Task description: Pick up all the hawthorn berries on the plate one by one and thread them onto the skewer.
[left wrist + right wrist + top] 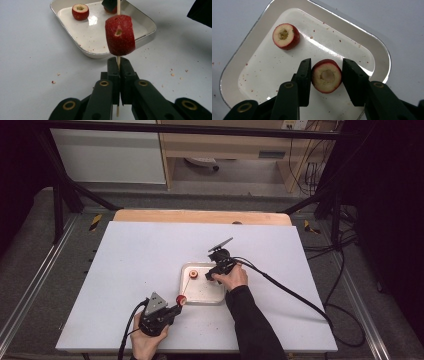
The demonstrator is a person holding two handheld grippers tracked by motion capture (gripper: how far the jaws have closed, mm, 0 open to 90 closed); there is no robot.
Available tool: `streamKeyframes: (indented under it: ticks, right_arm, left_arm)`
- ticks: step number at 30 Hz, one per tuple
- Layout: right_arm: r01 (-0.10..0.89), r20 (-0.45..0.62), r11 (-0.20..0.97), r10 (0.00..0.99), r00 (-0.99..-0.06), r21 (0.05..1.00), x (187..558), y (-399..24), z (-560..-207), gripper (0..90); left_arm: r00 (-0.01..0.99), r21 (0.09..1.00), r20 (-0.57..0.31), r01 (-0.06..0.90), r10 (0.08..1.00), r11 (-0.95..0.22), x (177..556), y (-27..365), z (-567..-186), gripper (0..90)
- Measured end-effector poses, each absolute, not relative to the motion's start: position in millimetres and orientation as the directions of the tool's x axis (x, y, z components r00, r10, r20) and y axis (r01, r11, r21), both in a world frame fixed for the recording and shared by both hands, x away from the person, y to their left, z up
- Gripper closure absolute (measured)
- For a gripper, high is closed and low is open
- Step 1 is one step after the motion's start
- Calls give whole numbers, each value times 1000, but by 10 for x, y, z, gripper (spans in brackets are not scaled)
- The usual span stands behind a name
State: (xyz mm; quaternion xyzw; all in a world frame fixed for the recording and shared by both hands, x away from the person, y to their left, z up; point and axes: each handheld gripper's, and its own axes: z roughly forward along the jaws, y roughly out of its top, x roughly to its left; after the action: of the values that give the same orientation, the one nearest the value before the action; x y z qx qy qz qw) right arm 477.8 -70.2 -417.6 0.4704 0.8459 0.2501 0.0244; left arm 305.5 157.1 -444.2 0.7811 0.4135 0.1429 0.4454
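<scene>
On the white tabletop [150,255], largest of what lies in view, a shallow metal tray [202,294] sits a little right of the middle, its rounded corners and pale floor speckled with red crumbs. More crumbs are scattered over the tabletop near the tray.

Both of the person's arms come in from the near edge. The right forearm wears a dark sleeve [252,320], and the right hand [234,278] holds the right tongs [212,275] over the tray's far right part, a black cable [290,292] trailing off to the right. In the right gripper view, the right tongs [326,75] stand with their jaws apart on either side of a cored red fruit piece [326,76]; the left jaw looks to touch its skin, while a narrow gap shows at the right jaw, so they straddle it without clamping it. The piece rests on the tray floor with its hollow cut face up.

The left hand [145,342] holds the left tongs [176,307] just beside the tray's near left corner. In the left gripper view, the left tongs [118,65] are closed on a thin wooden skewer [118,61], which rises upright between the jaws and passes through a speared fruit piece [120,35] sitting just above the jaw tips.

A second loose fruit piece [286,36], also cored, lies in the tray's far left part, well apart from the straddled one.
</scene>
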Motion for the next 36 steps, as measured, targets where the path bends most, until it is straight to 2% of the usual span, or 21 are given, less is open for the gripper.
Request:
streamKeyframes:
  ticks: [9,24,36]
  right_arm:
    - [754,214,402,793,-571,520,4615,-790,-3992,610]
    - [718,340,231,760,-554,656,4277,-1140,-3990,611]
    - [628,474,-26,681,-558,778,4044,-1228,-3970,612]
  left_arm:
    - [622,817,-140,512,771,-265,3042,1533,-4434,881]
    - [634,820,-141,505,761,-269,3022,1350,-4428,881]
    - [621,824,-204,526,757,-209,2971,1137,-4418,881]
